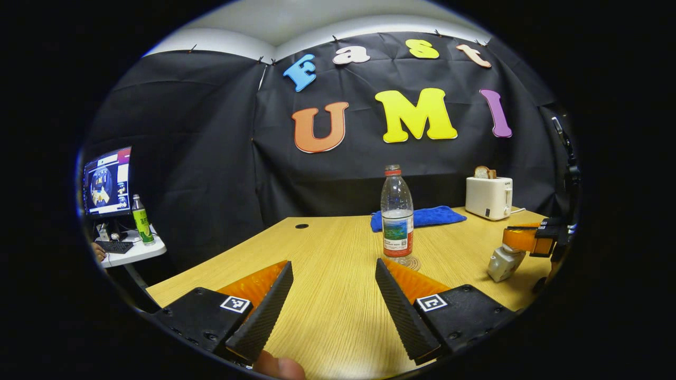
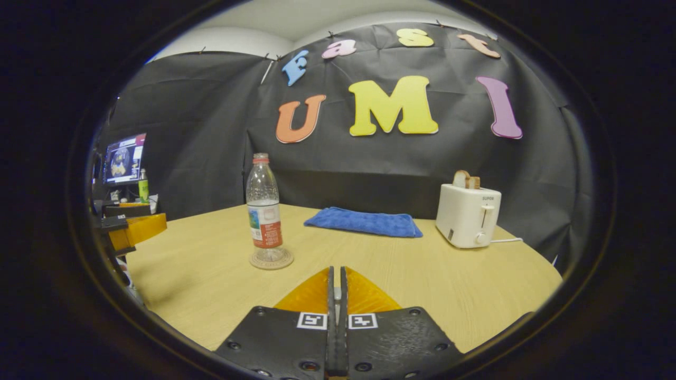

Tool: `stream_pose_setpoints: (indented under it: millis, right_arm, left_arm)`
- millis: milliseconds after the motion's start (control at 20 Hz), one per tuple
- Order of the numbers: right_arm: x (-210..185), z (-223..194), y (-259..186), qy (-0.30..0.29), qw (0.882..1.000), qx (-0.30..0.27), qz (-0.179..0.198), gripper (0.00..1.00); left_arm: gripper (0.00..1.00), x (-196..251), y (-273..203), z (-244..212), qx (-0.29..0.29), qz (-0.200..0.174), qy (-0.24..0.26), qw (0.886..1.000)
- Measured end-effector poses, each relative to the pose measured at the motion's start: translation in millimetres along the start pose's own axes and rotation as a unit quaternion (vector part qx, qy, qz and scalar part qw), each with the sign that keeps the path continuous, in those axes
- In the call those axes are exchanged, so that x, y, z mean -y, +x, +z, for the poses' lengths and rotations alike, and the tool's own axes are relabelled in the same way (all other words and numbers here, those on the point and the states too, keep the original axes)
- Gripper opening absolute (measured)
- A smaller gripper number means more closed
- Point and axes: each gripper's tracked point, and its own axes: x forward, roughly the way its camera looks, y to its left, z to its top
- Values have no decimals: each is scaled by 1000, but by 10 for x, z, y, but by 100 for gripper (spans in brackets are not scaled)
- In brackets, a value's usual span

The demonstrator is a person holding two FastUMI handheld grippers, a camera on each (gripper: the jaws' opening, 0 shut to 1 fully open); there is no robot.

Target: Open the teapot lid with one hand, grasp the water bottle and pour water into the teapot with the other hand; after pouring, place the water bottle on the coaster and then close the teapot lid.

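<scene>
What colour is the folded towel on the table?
Blue towel, clearest in the right gripper view.

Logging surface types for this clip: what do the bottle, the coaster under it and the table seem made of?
Water bottle: clear plastic, glossy, see-through above its label. Coaster: pale round disc with a patterned rim, perhaps wood or cork; unclear. Table: light wood-grain top, matte, possibly laminate.
</scene>
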Motion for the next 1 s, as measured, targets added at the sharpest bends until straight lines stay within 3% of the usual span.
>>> stream_pose_setpoints:
  millis: [450, 650, 950, 1000]
  right_arm:
    - [2, 15, -12, -5, 1000, 2, -8, 5]
    - [113, 224, -114, 11, 999, 23, -23, 57]
    - [538, 546, -616, -4, 994, 53, -93, 97]
    - [617, 603, -734, -13, 992, 61, -107, 96]
  left_arm:
    - [98, 209, -69, 102, 2, -16, -5, 1000]
    - [98, 361, -136, 405, 11, -31, -14, 999]
    - [98, 811, -191, 699, 31, -59, -23, 997]
    - [98, 887, -209, 769, 39, -67, -23, 997]
